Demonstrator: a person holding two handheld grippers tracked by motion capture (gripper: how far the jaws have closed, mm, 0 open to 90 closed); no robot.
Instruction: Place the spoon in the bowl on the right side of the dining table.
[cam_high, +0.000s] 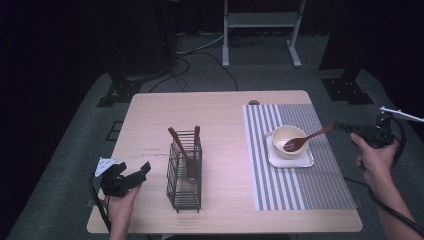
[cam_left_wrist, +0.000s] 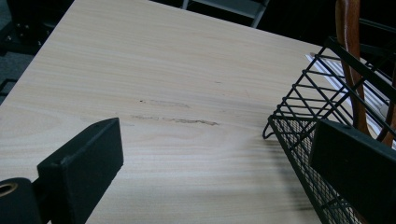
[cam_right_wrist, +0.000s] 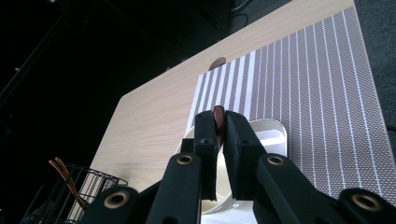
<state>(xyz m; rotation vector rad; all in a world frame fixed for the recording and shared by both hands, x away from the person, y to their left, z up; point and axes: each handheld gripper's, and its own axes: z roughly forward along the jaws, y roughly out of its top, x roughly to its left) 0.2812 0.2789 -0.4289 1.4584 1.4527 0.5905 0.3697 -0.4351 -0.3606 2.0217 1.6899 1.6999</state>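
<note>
your right gripper (cam_right_wrist: 222, 135) pinches the wooden spoon (cam_high: 303, 140) handle; lower its head, seemingly resting inside the bowl (cam_high: 288, 141), gently. your left gripper (cam_high: 127, 178) stands spread, idle beside the wire caddy (cam_high: 185, 172).

A reddish-brown wooden spoon (cam_high: 302, 141) rests in a cream round bowl (cam_high: 288, 139) on a white square plate (cam_high: 290, 158), atop a grey-and-white striped woven placemat (cam_high: 320, 185); a black wire basket (cam_high: 184, 187) holds brown wooden utensils (cam_high: 186, 152) on a pale wood-grain table (cam_high: 220, 115).
</note>
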